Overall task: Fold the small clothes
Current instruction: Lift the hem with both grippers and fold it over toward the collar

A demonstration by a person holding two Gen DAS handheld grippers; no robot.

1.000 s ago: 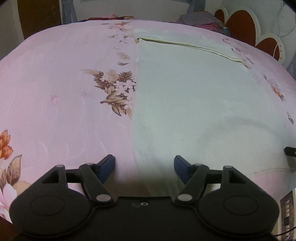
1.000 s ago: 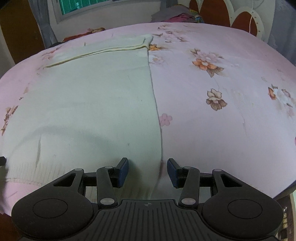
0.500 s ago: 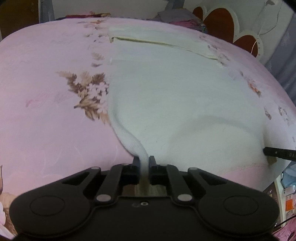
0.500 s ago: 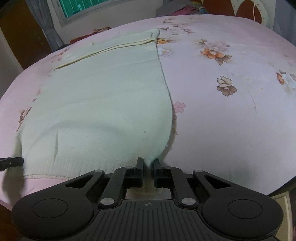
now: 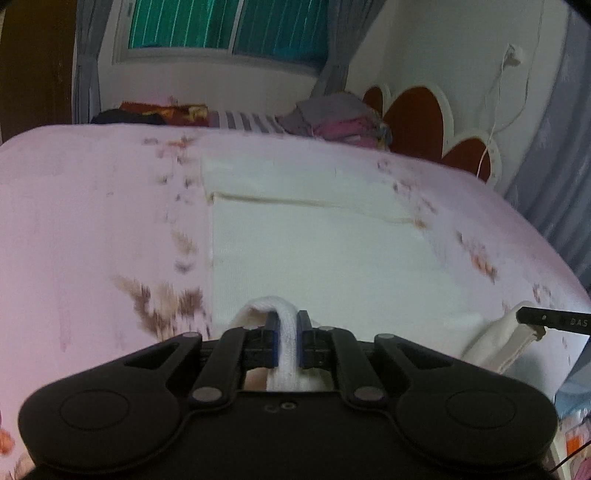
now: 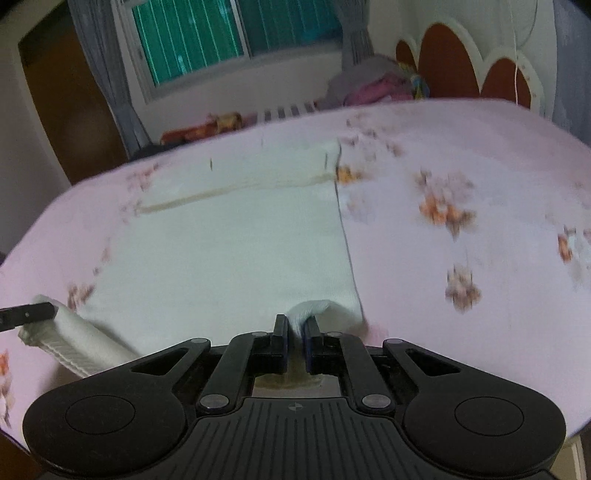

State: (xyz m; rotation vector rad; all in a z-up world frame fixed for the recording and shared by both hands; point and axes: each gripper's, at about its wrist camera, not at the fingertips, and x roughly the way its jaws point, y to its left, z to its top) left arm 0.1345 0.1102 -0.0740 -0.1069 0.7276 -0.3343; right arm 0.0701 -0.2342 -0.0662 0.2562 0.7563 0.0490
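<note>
1. The cream knit garment (image 5: 317, 258) lies on the pink floral bedsheet (image 5: 92, 229). Its long axis runs from the grippers away toward the window (image 5: 225, 26). The far end shows a folded band across its width, and the ribbed hem is at the near end.
2. The left gripper (image 5: 287, 341) has its jaws closed down to the thickness of the cloth, clamping the near left corner of the hem. A loop of ribbed knit arches up over the blue pads (image 5: 272, 341).
3. The right gripper (image 6: 294, 343) is likewise nearly closed, pinching the near right corner of the garment (image 6: 236, 251), which bunches just ahead of its fingertips.
4. Both near corners are lifted off the sheet; the hem between them hangs in a ribbed strip, seen in the left view at the right edge below the other gripper's black finger.
5. That finger carries pale lettering that looks like "DAS", too blurred to be sure of.
6. Beyond the bed, a pile of clothes (image 6: 373, 86) sits beside the red scalloped headboard (image 6: 469, 55).
7. No container is in view.
</note>
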